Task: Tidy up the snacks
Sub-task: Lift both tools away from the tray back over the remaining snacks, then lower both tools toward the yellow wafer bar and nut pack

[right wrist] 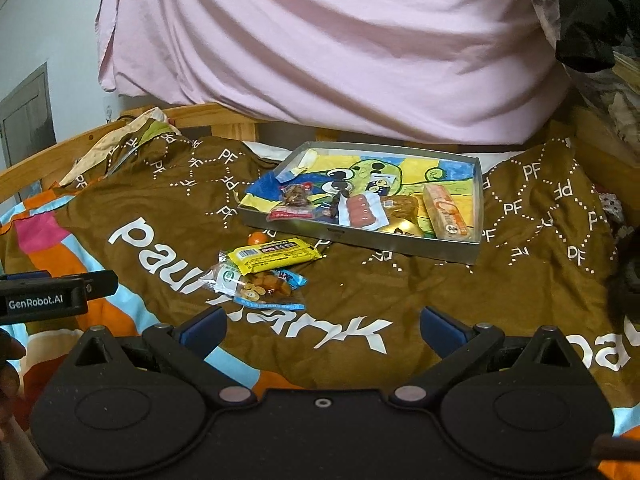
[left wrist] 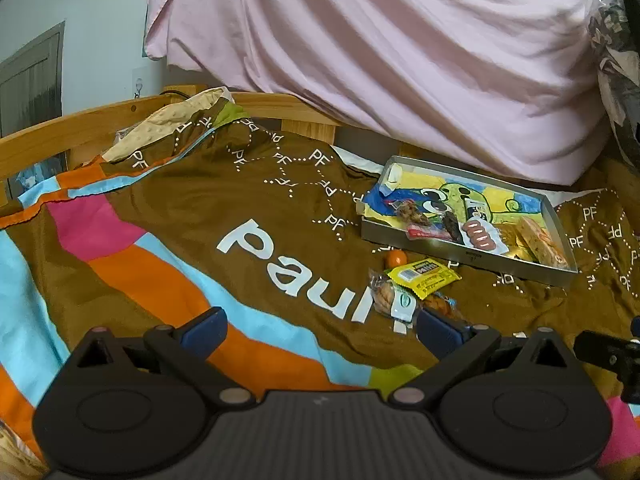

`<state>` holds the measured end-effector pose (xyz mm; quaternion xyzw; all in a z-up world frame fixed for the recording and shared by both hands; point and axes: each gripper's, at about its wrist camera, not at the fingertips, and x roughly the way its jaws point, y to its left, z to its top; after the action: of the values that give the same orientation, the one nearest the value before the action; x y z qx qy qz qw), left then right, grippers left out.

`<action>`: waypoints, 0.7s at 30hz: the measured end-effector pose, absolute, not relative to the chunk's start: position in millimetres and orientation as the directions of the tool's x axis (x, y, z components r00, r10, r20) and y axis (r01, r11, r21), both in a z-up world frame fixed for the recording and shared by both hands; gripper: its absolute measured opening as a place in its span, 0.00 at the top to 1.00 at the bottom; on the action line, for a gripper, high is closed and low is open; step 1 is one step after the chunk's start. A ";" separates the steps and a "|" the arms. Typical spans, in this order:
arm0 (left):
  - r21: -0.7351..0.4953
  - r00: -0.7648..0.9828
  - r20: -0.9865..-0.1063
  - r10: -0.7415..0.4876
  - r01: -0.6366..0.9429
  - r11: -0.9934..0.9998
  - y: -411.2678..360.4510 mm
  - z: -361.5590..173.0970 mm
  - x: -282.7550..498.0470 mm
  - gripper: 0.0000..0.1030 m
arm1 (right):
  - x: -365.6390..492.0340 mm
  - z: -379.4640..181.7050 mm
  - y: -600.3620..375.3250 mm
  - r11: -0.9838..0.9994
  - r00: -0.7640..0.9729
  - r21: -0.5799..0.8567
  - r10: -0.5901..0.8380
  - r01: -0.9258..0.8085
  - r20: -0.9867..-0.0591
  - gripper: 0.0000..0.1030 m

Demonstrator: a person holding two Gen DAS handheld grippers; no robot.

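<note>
A brown blanket [right wrist: 400, 280] with white lettering and colored stripes covers the bed and carries everything. A shallow metal tray [right wrist: 404, 246] with a bright cartoon lining sits on it toward the far edge, below a hanging pink sheet [right wrist: 320, 48]. Inside the tray, along its near wall, lie several wrapped snacks: a pack of small sausages [right wrist: 362, 210], a long orange-and-cream bar [right wrist: 446, 212] against the right wall, a gold-wrapped piece [right wrist: 402, 228] between them, and a red-edged packet [right wrist: 290, 212] near the left corner.

Just outside the tray's near-left corner, a loose group of snacks rests on the blanket. A yellow packet [right wrist: 274, 256] lies closest to the tray, with a small orange ball [right wrist: 258, 239] touching its far side. A green-and-white wrapped snack [right wrist: 226, 278] and a clear blue-trimmed bag [right wrist: 272, 292] of brown pieces lie against its near side.

The right gripper [right wrist: 322, 328] hangs low over the blanket with its jaws spread wide and nothing between them; the loose snacks lie just ahead of its left finger, and the tray is farther ahead, slightly right. The left gripper [left wrist: 322, 330] is likewise spread and empty. In its view the loose pile, with the yellow packet [left wrist: 424, 278] on top, sits just beyond its right finger, and the tray [left wrist: 472, 256] lies farther off to the right.
</note>
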<state>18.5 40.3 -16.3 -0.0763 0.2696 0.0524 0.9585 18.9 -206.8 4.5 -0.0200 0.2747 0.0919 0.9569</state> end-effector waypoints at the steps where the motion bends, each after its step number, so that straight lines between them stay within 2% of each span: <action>1: -0.117 0.848 -0.528 0.058 -0.140 0.983 40.5 -16.1 21.2 0.00 | 20.4 4.8 -206.9 0.983 0.831 0.017 0.165 -0.184 -0.531 0.01; 16: -0.024 0.860 -0.508 0.054 -0.077 0.997 28.1 -22.0 79.5 0.00 | 64.0 17.8 -210.5 0.985 0.826 0.028 0.158 -0.170 -0.541 0.01; 21: -0.020 0.862 -0.505 0.045 -0.064 0.998 25.8 -28.4 96.0 0.00 | 86.8 21.0 -209.9 0.971 0.846 -0.078 0.155 -0.225 -0.511 0.01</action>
<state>96.0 25.8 -28.4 -0.0179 0.2610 0.0283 0.9647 86.8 -209.9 21.1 -0.0676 0.2595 0.0990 0.9583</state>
